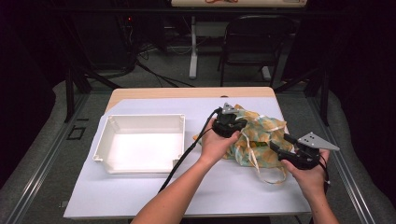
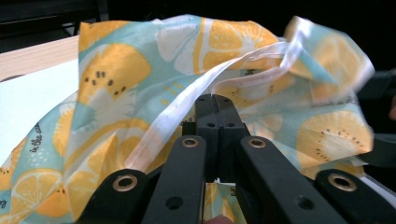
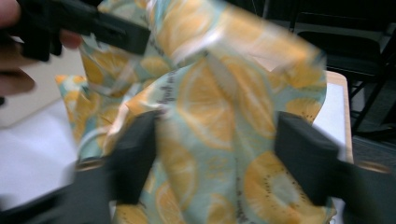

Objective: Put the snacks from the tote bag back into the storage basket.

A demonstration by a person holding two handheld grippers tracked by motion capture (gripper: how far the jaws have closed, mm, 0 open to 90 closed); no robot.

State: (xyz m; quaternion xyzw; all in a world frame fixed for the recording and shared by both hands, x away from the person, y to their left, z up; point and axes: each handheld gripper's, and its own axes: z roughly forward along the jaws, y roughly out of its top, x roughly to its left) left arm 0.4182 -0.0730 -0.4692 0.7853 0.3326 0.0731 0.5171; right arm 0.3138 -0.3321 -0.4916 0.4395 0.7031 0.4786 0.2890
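A fabric bag (image 1: 262, 132) printed with orange and lemon slices on pale blue lies crumpled on the right half of the white table cover. It has white ribbon straps (image 1: 254, 161). My left gripper (image 1: 237, 125) is over the bag's left top. In the left gripper view its jaws are pressed together at the bag's (image 2: 140, 79) white strap (image 2: 187, 100), so my left gripper (image 2: 215, 99) is shut on the bag. My right gripper (image 1: 279, 143) sits at the bag's right edge. It is open, and my right gripper (image 3: 217, 137) has the bag's cloth (image 3: 210, 107) between its spread jaws.
A white rectangular tray (image 1: 140, 117) stands on the left half of the table, with nothing in it. The left gripper's black cable (image 1: 187, 154) trails past the tray's right side. A dark folding chair (image 1: 257, 37) and a desk leg (image 1: 193, 46) stand beyond the table's far edge.
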